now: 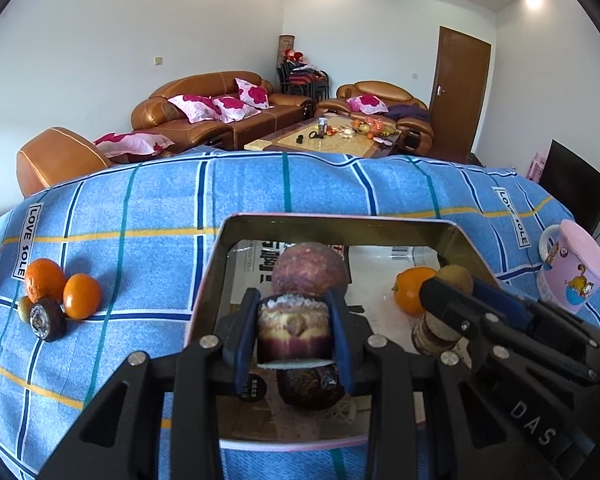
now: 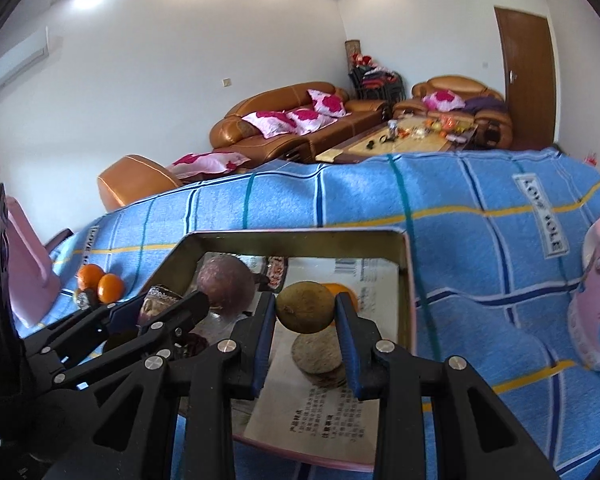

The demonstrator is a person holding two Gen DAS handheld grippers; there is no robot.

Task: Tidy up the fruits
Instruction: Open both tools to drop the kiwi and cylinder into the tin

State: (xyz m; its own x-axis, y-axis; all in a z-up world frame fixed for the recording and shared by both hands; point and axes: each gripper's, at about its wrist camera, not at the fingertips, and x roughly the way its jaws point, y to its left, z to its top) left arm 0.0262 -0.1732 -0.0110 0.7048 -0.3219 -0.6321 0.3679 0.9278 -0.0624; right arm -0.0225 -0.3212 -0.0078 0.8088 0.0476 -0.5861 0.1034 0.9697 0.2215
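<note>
Over the mirrored tin tray point(image 1: 456, 240), the left gripper point(image 1: 294, 334) is clamped on a cut purple fruit point(image 1: 292, 326), its lower part lost in reflection. Right of it, the right gripper point(image 2: 305, 314) squeezes a brown-green fruit point(image 2: 305, 307), half hiding an orange point(image 2: 346, 292) behind.

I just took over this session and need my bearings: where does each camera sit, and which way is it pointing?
Left wrist: rides the left tool, looking along its fingers over the metal tray toward the sofas; it grips a purple cut fruit, and the right tool enters from the right.
Right wrist: rides the right tool, facing the same way, clamping a brownish-green fruit; the left tool enters from the left.
Shared: tray, blue checked cloth, oranges, pink mug.
</note>
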